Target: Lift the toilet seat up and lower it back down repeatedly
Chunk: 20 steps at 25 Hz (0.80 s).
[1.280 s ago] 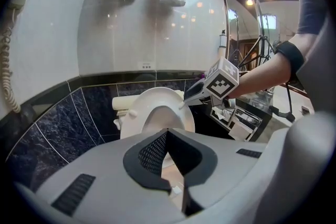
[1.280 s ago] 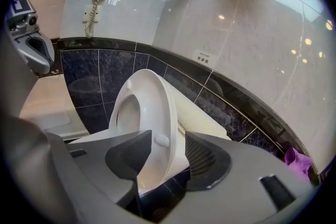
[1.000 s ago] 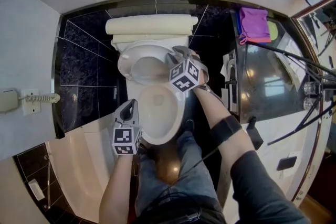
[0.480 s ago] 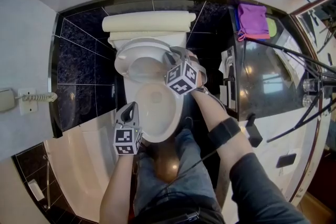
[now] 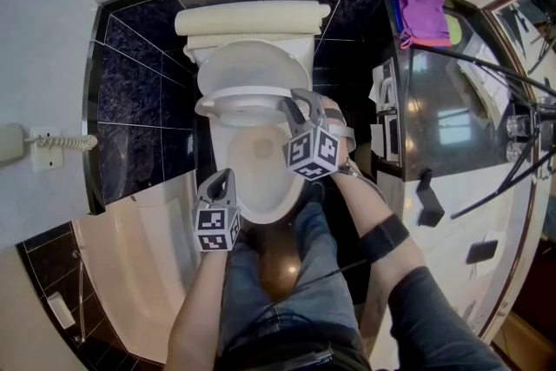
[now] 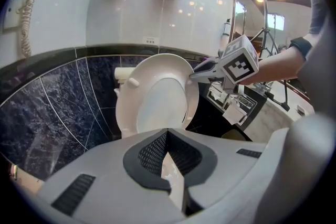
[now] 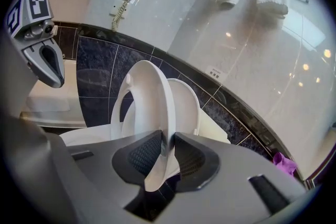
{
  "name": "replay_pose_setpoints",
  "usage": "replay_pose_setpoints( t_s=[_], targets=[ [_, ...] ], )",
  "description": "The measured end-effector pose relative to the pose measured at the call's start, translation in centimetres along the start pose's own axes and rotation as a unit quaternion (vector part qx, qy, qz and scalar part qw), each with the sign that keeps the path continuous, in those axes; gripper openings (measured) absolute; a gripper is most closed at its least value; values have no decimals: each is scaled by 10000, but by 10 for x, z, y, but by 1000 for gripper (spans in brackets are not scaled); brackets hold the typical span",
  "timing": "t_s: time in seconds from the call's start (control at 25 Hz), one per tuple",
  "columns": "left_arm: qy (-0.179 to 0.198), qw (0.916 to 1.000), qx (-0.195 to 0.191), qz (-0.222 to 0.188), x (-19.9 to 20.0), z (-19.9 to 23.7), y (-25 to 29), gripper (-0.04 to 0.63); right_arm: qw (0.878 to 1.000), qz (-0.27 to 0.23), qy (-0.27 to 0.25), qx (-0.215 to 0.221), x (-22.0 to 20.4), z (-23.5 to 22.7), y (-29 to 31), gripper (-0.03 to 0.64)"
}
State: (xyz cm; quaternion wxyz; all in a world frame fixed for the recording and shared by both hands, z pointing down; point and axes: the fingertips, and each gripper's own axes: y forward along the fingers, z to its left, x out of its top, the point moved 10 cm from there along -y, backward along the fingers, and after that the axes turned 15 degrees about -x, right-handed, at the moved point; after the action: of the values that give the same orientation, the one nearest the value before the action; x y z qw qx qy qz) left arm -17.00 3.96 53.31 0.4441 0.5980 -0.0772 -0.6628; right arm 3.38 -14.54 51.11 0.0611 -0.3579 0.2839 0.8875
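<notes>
Right tool: your right tool [image 7: 165,139] is clamped on the rim of the toilet seat [image 7: 164,102]. Its jaws have just been closing, and the rim sits between the pads.
Left tool: your left tool [image 6: 167,136] has its jaws together and holds nothing.
Seat: it stands raised, near upright, with its free edge in the right tool and its hinge end on the far side of the tool.
Lid: the lid [image 7: 186,107] stands open just beyond the seat, further from the right tool.
Bowl: the bowl [image 5: 261,187] lies open below the right tool; the left tool hangs just beside its near edge.
Step, as I judge it: you are near the top of a lift, or starting back down.
Risk, slip: the rim is smooth and the pads hold only a narrow strip. A quick pull could free it and let the seat slam down.
Risk, twist: the seat swings on its hinge. If your wrist does not roll with it, the rim may lever out of the pads.
Risk, left tool: held this near the bowl, it could be caught under the falling seat.
</notes>
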Motion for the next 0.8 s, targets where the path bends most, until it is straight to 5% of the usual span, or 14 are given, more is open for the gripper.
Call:
replay_pose_setpoints(
  t_s=[0.8],
  targets=[
    [47,9992,-358,-151,-42,-10,-4,0,9951,28,-984,102,-38,107,-121,86]
  ],
)
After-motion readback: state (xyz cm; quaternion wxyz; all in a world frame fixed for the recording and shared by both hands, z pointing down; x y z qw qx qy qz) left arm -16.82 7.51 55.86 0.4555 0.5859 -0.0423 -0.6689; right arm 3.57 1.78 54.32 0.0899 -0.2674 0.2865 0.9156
